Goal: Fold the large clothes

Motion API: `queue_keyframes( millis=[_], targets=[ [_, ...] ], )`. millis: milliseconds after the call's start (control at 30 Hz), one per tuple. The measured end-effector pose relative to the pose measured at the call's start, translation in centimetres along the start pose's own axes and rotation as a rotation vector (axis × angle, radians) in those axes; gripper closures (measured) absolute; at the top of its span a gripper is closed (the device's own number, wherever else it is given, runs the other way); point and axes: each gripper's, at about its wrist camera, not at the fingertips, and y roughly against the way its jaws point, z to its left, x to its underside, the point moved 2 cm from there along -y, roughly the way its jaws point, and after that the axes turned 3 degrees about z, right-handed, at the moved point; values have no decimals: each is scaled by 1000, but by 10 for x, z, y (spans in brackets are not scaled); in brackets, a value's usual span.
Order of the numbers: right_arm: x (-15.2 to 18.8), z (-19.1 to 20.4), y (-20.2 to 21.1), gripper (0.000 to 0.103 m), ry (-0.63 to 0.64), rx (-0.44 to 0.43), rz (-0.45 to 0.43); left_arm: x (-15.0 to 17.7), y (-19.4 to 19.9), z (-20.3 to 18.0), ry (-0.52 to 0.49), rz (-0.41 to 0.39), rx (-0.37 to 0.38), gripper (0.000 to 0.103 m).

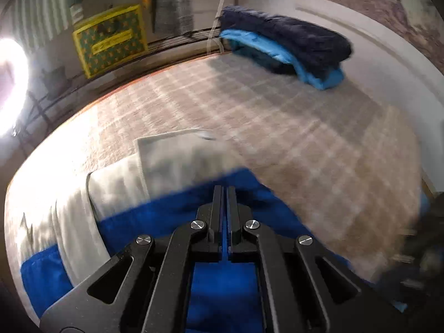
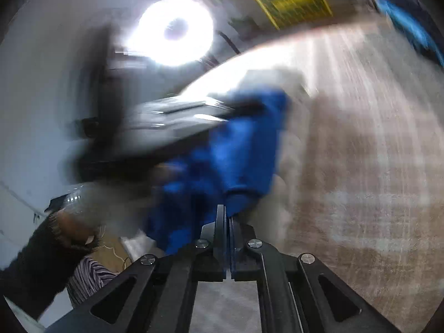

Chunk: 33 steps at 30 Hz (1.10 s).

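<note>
Left wrist view: a blue and grey garment lies on a bed covered in a beige checked spread. The blue cloth is bright and smooth, the grey parts paler, with a grey fold or sleeve reaching toward the middle of the bed. The left gripper has its two black fingers pressed together on the blue fabric's edge, a thin strip of blue showing between them.

At the far end of the bed this view alone shows clearly a stack of folded clothes, dark navy on top of light blue, and a yellow patterned box by the wall. A ring light glares at the left.

The right wrist view is heavily blurred. There the blue garment hangs bunched and lifted above the bed, and the right gripper is clamped shut on its lower edge. This view also shows the other gripper's body as a grey-black smear at the cloth's upper left, the ring light above it, and a dark-sleeved hand at lower left; its grip is too blurred to tell.
</note>
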Motion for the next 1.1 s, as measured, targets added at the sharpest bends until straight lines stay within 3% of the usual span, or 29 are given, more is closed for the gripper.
queue_keyframes(
  millis=[100, 200, 300, 400, 433, 467, 500, 533, 567, 667, 800, 967, 1100],
  targets=[
    [5, 3, 4, 103, 25, 3, -14, 1, -5, 14, 63, -18, 15, 101],
    [18, -22, -16, 103, -76, 3, 58, 7, -9, 6, 28, -20, -13, 101],
    [15, -11, -8, 103, -23, -6, 41, 6, -7, 5, 21, -29, -18, 101],
    [11, -12, 2, 103, -18, -79, 53, 5, 11, 9, 37, -50, -12, 101],
    [11, -14, 6, 101, -25, -104, 63, 6, 21, 10, 40, -66, -8, 101],
    [11, -17, 10, 93, -27, -93, 58, 9, 39, 12, 43, -92, 5, 101],
    [9, -21, 16, 83, -16, -59, 48, 11, 53, 14, 45, -111, 4, 101],
    [7, -23, 22, 61, -13, -35, 27, 16, 68, 17, 53, -130, 2, 101],
    [4, -25, 28, 58, -18, -9, -6, 21, 84, 22, 67, -152, 1, 101],
    [-6, -20, 29, 66, 26, 57, -59, 48, 126, 51, 139, -197, -42, 101],
    [-16, 12, 14, 66, 184, 154, -107, 93, 143, 101, 278, -173, -101, 101],
    [-15, 12, -19, 68, 249, 277, -16, 160, 118, 146, 430, -59, -94, 101],
    [-4, -12, -43, 67, 254, 392, 84, 190, 94, 152, 407, 11, -112, 101]
  ],
)
